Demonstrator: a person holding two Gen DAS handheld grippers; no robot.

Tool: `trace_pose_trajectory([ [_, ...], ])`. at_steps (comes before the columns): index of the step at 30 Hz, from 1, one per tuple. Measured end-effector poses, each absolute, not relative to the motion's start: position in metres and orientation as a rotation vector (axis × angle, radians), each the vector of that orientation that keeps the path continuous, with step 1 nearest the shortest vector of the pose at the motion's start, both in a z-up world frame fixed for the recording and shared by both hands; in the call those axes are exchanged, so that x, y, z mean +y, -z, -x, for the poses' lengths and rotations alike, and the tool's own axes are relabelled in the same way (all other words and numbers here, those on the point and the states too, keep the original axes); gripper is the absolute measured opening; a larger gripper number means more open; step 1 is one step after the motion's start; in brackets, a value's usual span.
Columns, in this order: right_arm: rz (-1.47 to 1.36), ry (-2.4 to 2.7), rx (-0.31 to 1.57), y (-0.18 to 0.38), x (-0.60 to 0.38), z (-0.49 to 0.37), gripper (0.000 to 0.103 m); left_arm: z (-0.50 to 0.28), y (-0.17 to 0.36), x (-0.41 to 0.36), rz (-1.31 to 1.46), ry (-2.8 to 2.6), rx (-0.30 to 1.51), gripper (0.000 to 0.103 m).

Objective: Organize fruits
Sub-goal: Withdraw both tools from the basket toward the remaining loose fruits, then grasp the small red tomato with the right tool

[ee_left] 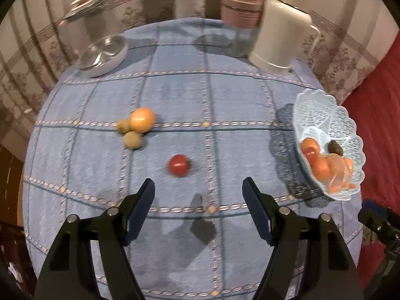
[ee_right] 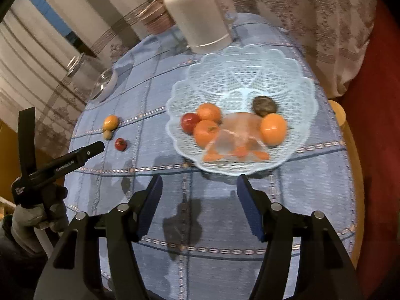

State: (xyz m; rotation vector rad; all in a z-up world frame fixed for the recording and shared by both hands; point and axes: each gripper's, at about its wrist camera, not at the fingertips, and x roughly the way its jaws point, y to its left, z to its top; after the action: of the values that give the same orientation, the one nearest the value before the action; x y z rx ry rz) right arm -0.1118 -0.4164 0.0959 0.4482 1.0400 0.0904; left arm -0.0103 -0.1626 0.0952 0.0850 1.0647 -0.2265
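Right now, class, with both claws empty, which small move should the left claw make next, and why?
Probably ease the left claw forward and down over the red tomato. Its jaws stand open and empty, the tomato lies alone on the cloth just ahead of them, and the lace basket already holds other fruit.

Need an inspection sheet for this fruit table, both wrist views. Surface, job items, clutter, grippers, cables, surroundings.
Surface: blue checked tablecloth on a table.
Job's things: lace basket holds oranges, a red fruit and a dark fruit; loose on the cloth are a red tomato, an orange and two small green fruits.
Clutter: white jug, glass dish, stacked bowls.
Grippers: left gripper open, empty; right gripper open, empty.
Cables: nothing seen.
Surroundings: patterned curtain.
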Motion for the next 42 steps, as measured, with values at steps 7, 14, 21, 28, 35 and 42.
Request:
trace_pose_trajectory([
  [7, -0.411, -0.152, 1.056, -0.097, -0.378, 0.095, 0.063, 0.012, -0.097, -0.118, -0.049, 0.164, 1.071, 0.072],
  [14, -0.384, -0.200, 1.071, -0.097, -0.343, 0.081, 0.063, 0.013, -0.100, -0.082, -0.025, 0.127, 1.072, 0.072],
  [21, -0.349, -0.239, 1.084, -0.094, -0.306, 0.064, 0.063, 0.012, -0.103, -0.045, -0.004, 0.095, 1.074, 0.072],
  [28, -0.322, -0.267, 1.099, -0.089, -0.271, 0.042, 0.063, 0.011, -0.102, -0.010, 0.010, 0.068, 1.082, 0.072],
  [35, -0.306, -0.269, 1.109, -0.082, -0.248, 0.017, 0.063, 0.006, -0.103, 0.017, 0.023, 0.055, 1.083, 0.072],
  [42, -0.288, -0.272, 1.135, -0.069, -0.228, -0.006, 0.062, 0.000, -0.102, 0.036, 0.035, 0.057, 1.087, 0.072],
])
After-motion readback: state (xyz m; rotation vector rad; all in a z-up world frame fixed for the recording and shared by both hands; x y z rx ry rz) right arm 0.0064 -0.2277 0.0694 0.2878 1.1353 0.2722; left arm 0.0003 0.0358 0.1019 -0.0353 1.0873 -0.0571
